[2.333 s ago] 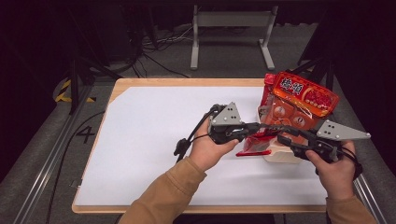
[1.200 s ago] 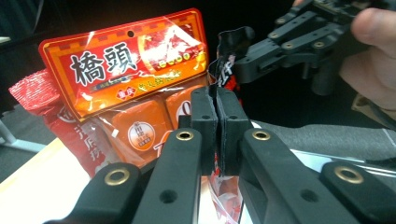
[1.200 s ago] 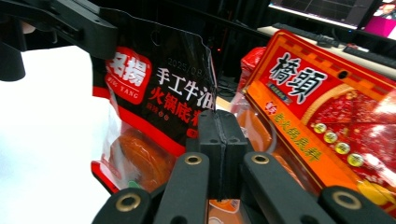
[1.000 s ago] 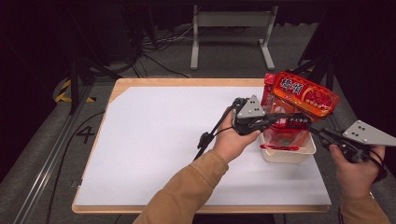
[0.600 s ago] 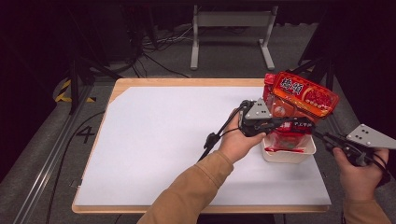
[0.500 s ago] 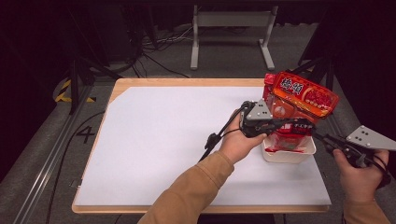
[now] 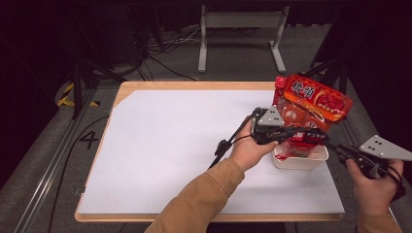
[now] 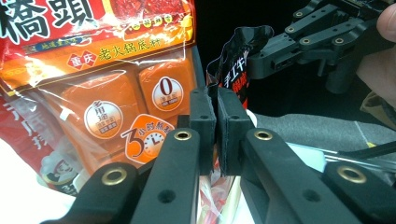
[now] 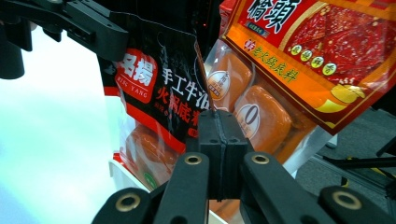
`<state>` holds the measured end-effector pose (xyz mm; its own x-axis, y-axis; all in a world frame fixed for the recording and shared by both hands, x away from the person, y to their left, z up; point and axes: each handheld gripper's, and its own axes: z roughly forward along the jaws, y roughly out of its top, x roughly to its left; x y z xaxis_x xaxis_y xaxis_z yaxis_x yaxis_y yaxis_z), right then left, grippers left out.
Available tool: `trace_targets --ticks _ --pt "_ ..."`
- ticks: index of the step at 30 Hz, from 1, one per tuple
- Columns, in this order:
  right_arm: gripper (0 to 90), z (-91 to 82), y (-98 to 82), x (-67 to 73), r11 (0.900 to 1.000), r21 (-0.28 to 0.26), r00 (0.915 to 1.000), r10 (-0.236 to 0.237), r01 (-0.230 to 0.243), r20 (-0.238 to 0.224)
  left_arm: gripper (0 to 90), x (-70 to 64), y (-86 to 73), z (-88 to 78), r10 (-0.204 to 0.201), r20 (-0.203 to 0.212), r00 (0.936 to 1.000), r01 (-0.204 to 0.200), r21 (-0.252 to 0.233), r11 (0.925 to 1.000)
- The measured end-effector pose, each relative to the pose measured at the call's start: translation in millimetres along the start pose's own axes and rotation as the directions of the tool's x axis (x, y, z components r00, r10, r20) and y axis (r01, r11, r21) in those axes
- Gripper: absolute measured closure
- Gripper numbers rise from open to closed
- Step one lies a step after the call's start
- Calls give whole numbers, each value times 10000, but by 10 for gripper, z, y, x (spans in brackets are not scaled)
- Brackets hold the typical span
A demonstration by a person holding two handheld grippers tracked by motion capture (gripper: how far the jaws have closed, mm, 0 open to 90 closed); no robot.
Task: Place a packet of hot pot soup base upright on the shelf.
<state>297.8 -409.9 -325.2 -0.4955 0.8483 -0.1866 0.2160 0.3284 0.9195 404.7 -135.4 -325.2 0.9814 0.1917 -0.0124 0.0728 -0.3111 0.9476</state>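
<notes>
At table's right edge sits a white tub [image 7: 300,159], close to the board's rim; wide bare white sheet [image 7: 184,145] to its left, lots of room there. Left gripper [image 7: 318,136] reaches over the tub, jaws pinched shut on the black-and-red packet [image 8: 236,60] at its top edge. Right gripper [image 7: 340,148] comes in from off the table's right side, jaws clamped tight on the same packet's lower edge [image 9: 159,93], so packet hangs betw. the two, above the tub. Packet label: red patch w/ "MING YANG", white Chinese text beside it. Big red-orange pouch [image 7: 311,104] stands in the tub right behind, Chinese print, round "0" badge and a "3" clock mark; it crowds the packet. Metal stand [image 7: 240,29] on floor beyond the table, well apart.
</notes>
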Motion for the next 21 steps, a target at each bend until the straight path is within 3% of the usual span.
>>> trace_targets --ticks 6,21 --pt "900 -46 4 -3 9999 107 9999 -91 90 146 865 -15 -14 47 21 55 10000 -22 236 9997" --pt "875 -59 -70 -1 9975 600 9993 358 -361 62 848 8 -76 117 -198 261 9995 182 615 9979"
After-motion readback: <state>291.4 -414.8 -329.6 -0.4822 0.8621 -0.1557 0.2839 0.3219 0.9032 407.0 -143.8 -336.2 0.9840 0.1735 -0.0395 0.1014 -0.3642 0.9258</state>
